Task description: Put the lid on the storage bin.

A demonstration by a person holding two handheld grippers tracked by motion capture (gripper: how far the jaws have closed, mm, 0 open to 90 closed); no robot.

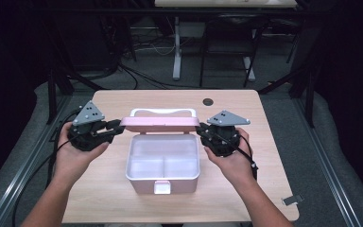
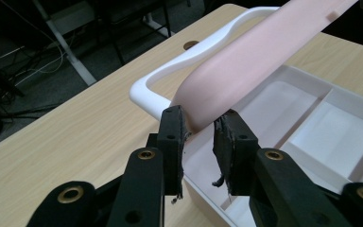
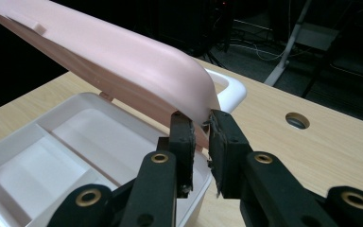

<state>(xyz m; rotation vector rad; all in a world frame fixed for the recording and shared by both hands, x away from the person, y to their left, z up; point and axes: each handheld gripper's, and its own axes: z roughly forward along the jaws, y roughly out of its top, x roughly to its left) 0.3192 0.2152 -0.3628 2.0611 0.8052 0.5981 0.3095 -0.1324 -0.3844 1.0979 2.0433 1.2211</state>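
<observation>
I find the pink lid (image 1: 159, 124) raised over the back edge of the white compartment box (image 1: 163, 163), which sits mid-bench (image 1: 123, 198). My left tongs (image 2: 199, 124) pinch the lid's left corner; my right tongs (image 3: 199, 122) pinch its right corner, pads pressing on the rim. The lid's white handle (image 2: 189, 59) points away from me. The box tray shows divided compartments, a latch tab at its front.

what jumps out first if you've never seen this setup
The pink lid stands raised above the back of the open white box at mid-table, a gripper pinching each end: the left gripper on one corner, the right gripper on the other. Inside the box, white dividers part empty compartments.
</observation>
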